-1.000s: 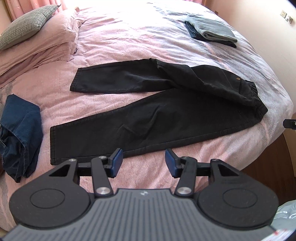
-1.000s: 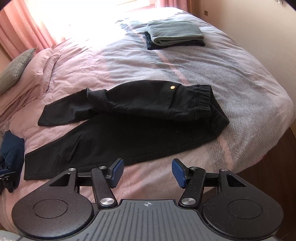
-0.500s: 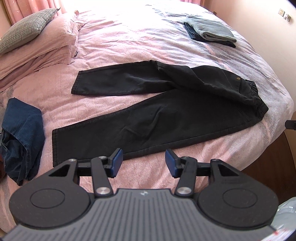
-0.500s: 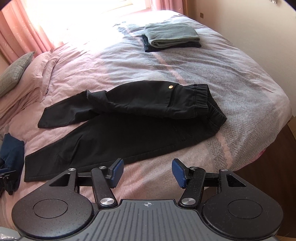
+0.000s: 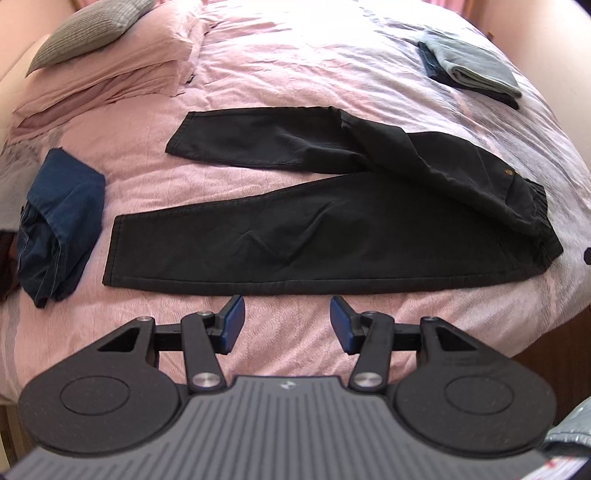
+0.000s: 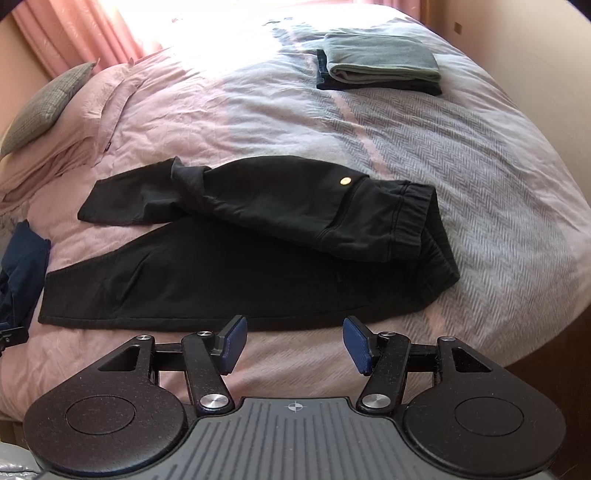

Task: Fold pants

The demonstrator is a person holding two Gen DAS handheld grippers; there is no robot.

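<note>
Black pants (image 5: pixel 303 236) (image 6: pixel 236 273) lie spread on the pink bed, legs splayed to the left, elastic waistband (image 6: pixel 413 218) at the right, the upper part folded over with a brass button showing. My left gripper (image 5: pixel 286 321) hovers open just in front of the near leg's lower edge, nothing between its blue pads. My right gripper (image 6: pixel 291 341) hangs open over the bedspread, just short of the pants' near edge, with nothing held.
A crumpled dark-blue garment (image 5: pixel 59 221) lies at the left of the bed. A folded stack of grey and dark clothes (image 6: pixel 380 64) sits at the far right. Pink pillows and a grey cushion (image 5: pixel 88 29) occupy the far left. The bed edge (image 6: pixel 546 347) drops off at right.
Both grippers have moved in towards the pants and rolled slightly; the pants look larger and their near edge now lies level across both views. Jaw widths are unchanged.
</note>
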